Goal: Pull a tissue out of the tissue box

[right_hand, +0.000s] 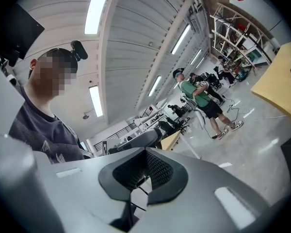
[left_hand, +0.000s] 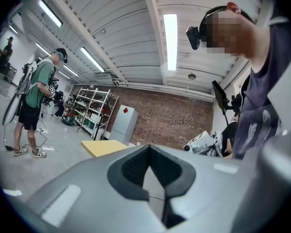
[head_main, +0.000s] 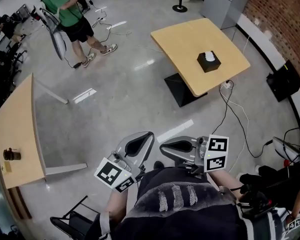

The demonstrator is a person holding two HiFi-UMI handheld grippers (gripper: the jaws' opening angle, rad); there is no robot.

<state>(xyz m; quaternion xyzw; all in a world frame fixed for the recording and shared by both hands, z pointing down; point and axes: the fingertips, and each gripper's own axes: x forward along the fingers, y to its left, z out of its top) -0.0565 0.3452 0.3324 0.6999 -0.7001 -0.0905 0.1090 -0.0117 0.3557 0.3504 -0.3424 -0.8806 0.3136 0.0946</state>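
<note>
At lower centre, my left tongs (head_main: 142,141) are smooth grey shells with ribbed black pads, fully closed on nothing. Just right of them, the right tongs (head_main: 171,146) are also closed and empty. My torso hides the hands behind them. At upper right, well apart, the square black tissue box (head_main: 208,62) sits on a pale wooden counter (head_main: 185,39) with a white tissue poking up.

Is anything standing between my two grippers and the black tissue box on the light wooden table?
Nothing visible does. The left gripper and right gripper, both shut and empty, are near the person's body. Only bare grey floor lies between them and the black tissue box on the light wooden table.
</note>
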